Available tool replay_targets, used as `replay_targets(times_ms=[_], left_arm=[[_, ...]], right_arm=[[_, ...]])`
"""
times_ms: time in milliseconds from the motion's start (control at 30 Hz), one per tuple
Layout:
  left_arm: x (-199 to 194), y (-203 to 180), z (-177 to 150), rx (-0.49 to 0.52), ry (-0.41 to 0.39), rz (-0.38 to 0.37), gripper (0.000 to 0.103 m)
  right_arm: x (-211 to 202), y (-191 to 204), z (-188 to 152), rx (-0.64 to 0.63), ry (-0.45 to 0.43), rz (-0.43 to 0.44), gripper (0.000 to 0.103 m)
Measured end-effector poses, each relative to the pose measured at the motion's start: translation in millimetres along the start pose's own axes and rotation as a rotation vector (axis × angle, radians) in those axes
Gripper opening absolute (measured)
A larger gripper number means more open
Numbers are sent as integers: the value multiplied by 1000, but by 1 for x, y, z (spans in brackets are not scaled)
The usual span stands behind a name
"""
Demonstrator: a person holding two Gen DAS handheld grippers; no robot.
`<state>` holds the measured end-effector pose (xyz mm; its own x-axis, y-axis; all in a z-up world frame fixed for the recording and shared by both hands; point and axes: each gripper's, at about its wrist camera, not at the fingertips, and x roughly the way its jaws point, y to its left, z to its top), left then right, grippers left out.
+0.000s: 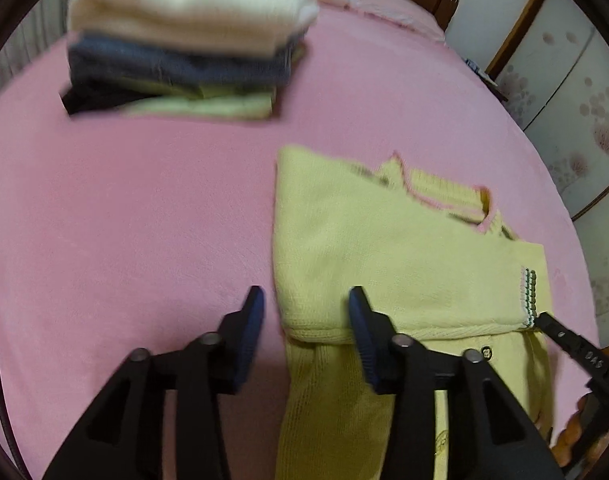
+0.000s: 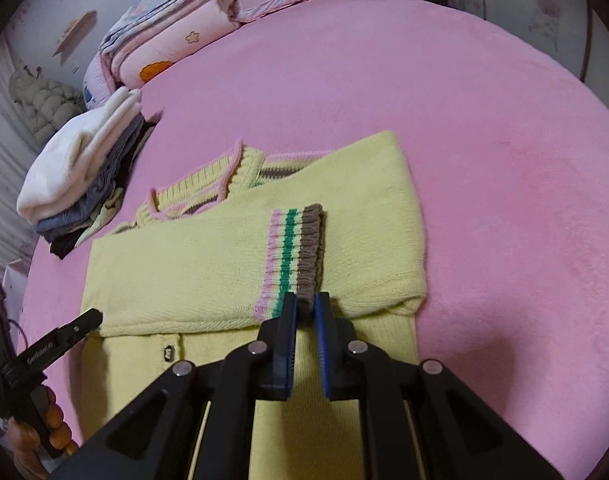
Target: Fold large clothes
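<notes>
Pink bedspread (image 2: 484, 120) carries the yellow sweater (image 2: 224, 276); only the right wrist view shows folded quilts (image 2: 164, 44). Right gripper (image 2: 305, 308) pinches the striped cuff (image 2: 300, 252). Left gripper (image 1: 306, 312) stands spread, straddling the sweater's edge, gripping nothing

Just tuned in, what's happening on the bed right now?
A person is folding a yellow sweater on the pink bed with two handheld grippers. The right gripper pinches the striped cuff of a sleeve laid across the body. The left gripper stands open at the sweater's other edge. A stack of folded clothes waits behind.
</notes>
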<state>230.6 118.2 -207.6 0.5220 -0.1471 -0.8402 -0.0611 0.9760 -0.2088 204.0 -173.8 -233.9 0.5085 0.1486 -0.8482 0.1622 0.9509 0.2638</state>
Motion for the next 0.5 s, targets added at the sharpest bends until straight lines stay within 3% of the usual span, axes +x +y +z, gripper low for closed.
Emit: replay_targets(times_ms=[100,233,300,400,500], left_arm=[[-24,-18,8,61,-92,-3,57],[-29,-44,24,97,-140,-54,67],[-22,-50,29,91,-130,-67,67],[3,-55,37,65,-106,-86,67],[33,-53,40,32,-38,-88,67]], right_arm=[[-17,17,3,-66,-55,-6,10],[-28,56,11,-173,-89,58,10],[-22,76,16,-218,-86,87,14],[-1,103,20,-286,-71,122,29],[31,115,21,-327,-15,106,29]])
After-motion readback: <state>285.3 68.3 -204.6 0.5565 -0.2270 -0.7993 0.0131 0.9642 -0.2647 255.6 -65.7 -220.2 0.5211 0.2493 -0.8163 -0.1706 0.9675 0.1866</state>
